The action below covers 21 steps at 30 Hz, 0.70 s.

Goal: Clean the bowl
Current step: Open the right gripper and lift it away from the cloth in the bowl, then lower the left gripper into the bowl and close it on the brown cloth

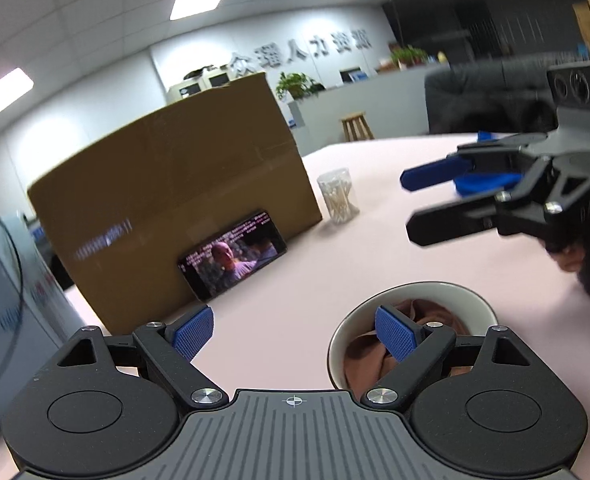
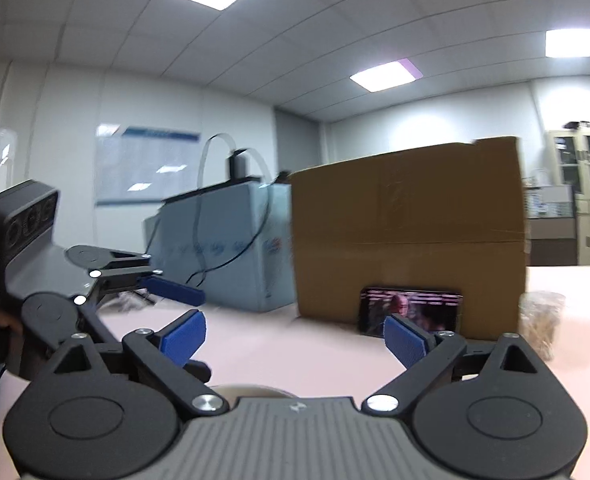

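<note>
Left gripper (image 1: 293, 336) hangs just above the pink table (image 1: 287, 272), jaws spread wide, nothing between the blue pads (image 1: 193, 336). Its right-hand pad sits in front of the bowl (image 1: 471, 296), which stands on the table close under that gripper: white inside, darker rim, with a brown cloth (image 1: 365, 354) bunched up in it. Pads are clear of both the bowl and the cloth as far as I can see. Right gripper (image 1: 409, 200) is further out over the table, off to the right side, pointing roughly level; jaws released and wide, nothing gripped. A hand (image 1: 571, 258) is partly visible on its handle. From the right wrist view the same picture: right gripper (image 2: 295, 340) spread open over bare table, only a sliver of the bowl rim (image 2: 247, 390) showing under its body, left gripper (image 2: 191, 312) coming in from the left edge, also open. Mid-table: a phone (image 1: 233, 258) lying on its long edge, leaning against a cardboard box (image 1: 183, 184), screen lit with video. Just beside the box's right end, a clear tub of cotton swabs (image 1: 338, 196). Left of the box, a pale blue carton (image 2: 219, 248) with a black cable (image 2: 251, 236) draped over it. Beyond the table: wooden stool (image 1: 358, 126), a grey counter with potted plants (image 1: 295, 86), raised lettering on the back wall (image 1: 299, 54), ceiling light panels on. Background is motion-blurred.
</note>
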Available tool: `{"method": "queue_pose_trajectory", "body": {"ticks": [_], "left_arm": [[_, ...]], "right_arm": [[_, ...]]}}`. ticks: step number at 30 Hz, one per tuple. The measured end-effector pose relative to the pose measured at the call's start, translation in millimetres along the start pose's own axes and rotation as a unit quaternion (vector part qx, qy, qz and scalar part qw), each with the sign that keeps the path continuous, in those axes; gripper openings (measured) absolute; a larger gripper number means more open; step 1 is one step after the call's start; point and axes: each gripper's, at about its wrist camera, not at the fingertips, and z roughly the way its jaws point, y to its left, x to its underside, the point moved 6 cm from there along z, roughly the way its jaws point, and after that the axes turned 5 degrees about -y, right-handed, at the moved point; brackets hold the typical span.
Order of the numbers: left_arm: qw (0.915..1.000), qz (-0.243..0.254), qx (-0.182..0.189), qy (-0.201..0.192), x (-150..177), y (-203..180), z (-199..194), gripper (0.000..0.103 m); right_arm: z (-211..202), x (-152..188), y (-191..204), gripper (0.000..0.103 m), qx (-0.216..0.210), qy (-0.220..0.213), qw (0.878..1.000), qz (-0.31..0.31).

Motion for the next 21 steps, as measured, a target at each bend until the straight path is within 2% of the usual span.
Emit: {"method": "queue_pose_trajectory", "body": {"ticks": [3,5,8,11,14,18,21], "left_arm": [[0.9987,0.05,-0.001,0.01,-4.6,-10.4,1.3,0.09],[0.9966,0.08,0.001,0.018,-7.6,-17.3,2.4,0.09],[0.9948,0.096,0.021,0.029,-10.3,-25.3,3.2,0.088],[0.9911,0.117,0.042,0.049,-9.3,-32.7,7.1,0.081],[0.9871,0.13,0.068,0.066,-8.3,-37.6,10.8,0.081],[0.9837,0.128,0.097,0.082,-8.2,-39.7,14.7,0.066],[0.98,0.133,0.114,0.094,-4.3,-42.1,20.6,0.066]], "right_arm": [[-1.3,5.1,-10.9,0.099,0.03,0.002,0.999,0.043],[-2.1,3.8,-13.8,0.099,0.045,0.0,0.998,0.047],[-1.6,6.3,-22.6,0.099,0.061,0.001,0.996,0.069],[1.2,10.1,-27.2,0.1,0.064,0.012,0.995,0.08],[3.4,11.4,-29.2,0.1,0.067,0.015,0.995,0.076],[6.6,17.2,-32.1,0.1,0.071,0.023,0.994,0.08],[7.0,20.1,-32.6,0.1,0.069,0.026,0.994,0.079]]}}
